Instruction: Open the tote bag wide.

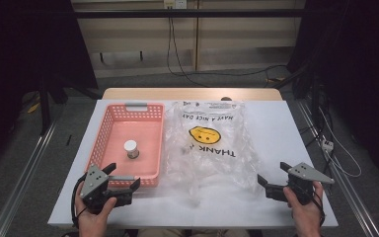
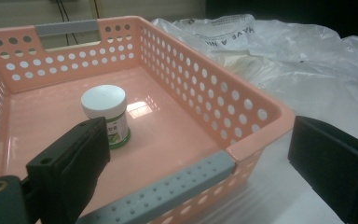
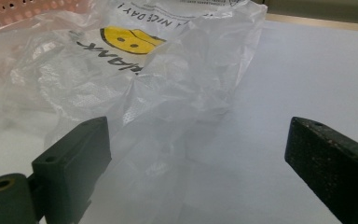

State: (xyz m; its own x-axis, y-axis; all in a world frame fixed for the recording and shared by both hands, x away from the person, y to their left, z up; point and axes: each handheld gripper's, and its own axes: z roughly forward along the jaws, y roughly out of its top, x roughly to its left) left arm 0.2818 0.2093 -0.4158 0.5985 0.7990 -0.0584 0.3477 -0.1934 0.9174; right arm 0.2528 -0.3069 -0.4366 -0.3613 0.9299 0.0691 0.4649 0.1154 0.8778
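A pink perforated basket with grey handles lies at the table's left. Inside it stands a small white-capped jar with a green label. Beside the basket on the right lies a crumpled clear plastic bag printed with a yellow smiley face. My left gripper is open at the basket's near right corner, its jaws either side of the grey handle. My right gripper is open, low over the table just right of the bag's near edge.
The white table top has bare room to the right of the bag. A wooden edge runs along the far side. Cables trail on the floor beyond. Metal rails flank the table.
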